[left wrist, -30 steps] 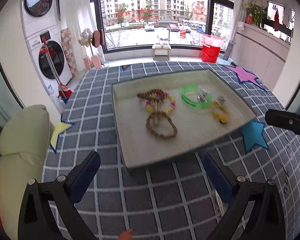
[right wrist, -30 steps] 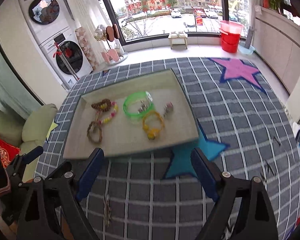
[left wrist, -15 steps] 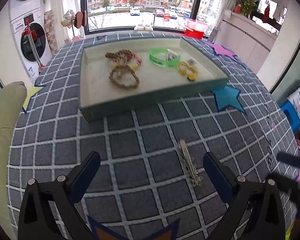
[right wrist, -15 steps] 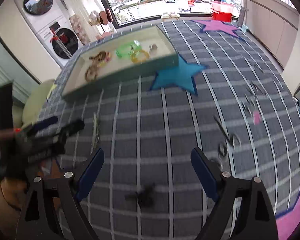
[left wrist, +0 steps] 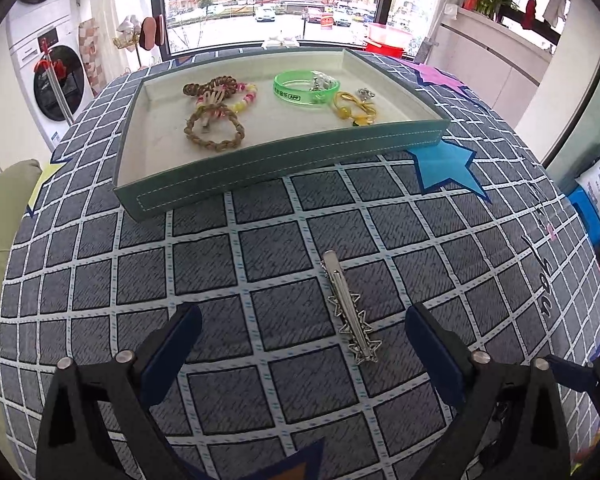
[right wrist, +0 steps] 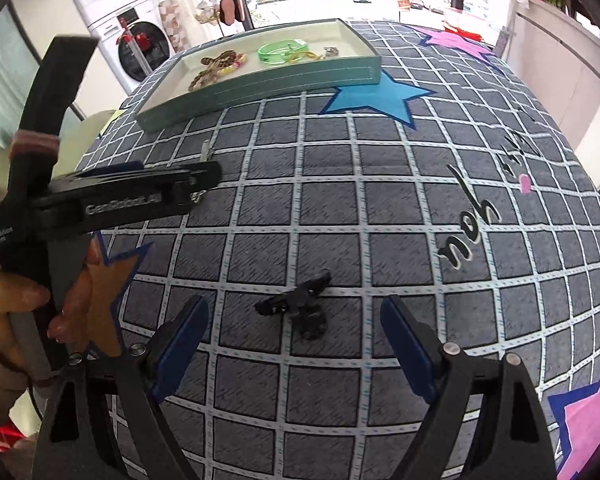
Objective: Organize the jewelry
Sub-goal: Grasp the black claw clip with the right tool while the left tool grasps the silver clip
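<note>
A silver star hair clip point(left wrist: 350, 307) lies on the checked cloth, just ahead of my open left gripper point(left wrist: 300, 348) and right of its centre line. A black hair claw point(right wrist: 300, 304) lies on the cloth between the open fingers of my right gripper point(right wrist: 296, 344). A green tray point(left wrist: 284, 160) at the far side holds braided bracelets point(left wrist: 214, 120), a bead bracelet, a green wristband point(left wrist: 304, 88) and a yellow piece point(left wrist: 354, 110). The tray also shows in the right wrist view point(right wrist: 260, 84). The left gripper's body point(right wrist: 112, 200) hides most of the silver clip there.
The round table is covered by a grey checked cloth with a blue star point(left wrist: 446, 170) and pink stars point(right wrist: 456, 42). A washing machine point(left wrist: 56, 80) stands at the left, a window behind. A pale cushion point(left wrist: 4, 200) sits off the table's left edge.
Both grippers have pulled back from the tray and dropped low over the near cloth. The silver clip and the black claw now lie close in front of them. Both stay open.
</note>
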Available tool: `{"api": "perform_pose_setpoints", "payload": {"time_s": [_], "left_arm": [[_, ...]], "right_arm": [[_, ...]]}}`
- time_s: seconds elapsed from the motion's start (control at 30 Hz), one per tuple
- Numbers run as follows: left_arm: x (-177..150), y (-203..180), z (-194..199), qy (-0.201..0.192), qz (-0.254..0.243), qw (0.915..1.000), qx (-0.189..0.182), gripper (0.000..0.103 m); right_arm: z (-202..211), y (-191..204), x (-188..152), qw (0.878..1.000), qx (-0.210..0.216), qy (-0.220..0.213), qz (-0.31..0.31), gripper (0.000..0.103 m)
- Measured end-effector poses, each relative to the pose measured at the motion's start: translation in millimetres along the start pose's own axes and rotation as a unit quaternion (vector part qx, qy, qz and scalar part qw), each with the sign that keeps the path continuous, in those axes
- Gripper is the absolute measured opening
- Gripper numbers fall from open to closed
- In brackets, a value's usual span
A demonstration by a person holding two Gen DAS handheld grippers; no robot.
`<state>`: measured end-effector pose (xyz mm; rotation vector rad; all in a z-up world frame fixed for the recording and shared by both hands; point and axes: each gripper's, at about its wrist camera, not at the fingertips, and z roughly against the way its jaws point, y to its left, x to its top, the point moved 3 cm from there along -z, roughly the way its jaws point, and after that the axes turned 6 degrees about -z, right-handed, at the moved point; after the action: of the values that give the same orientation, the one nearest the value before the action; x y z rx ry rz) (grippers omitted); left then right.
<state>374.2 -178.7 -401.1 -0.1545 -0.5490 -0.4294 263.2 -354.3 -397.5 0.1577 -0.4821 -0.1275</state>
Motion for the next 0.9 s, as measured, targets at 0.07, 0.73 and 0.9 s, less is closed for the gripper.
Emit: {"api": "perform_pose_setpoints", "payload": {"time_s": [0.07, 0.73, 0.9], "left_arm": [[1, -1, -4, 0.008, -0.002, 1.0000, 0.003, 0.100], [1, -19, 3, -0.013, -0.042, 0.9989, -0.014, 0.030], [-2, -11, 9, -0.018, -0.024, 0.9992, -0.027, 0.030]], "right_arm": [[-2, 4, 0, 1.000, -0.003, -0.003, 0.007, 0.084], [-2, 13, -7, 0.997, -0.056, -0.026, 0.043, 0.040], [0, 10, -7, 0.998, -0.041, -0.025, 0.029, 0.040]]}}
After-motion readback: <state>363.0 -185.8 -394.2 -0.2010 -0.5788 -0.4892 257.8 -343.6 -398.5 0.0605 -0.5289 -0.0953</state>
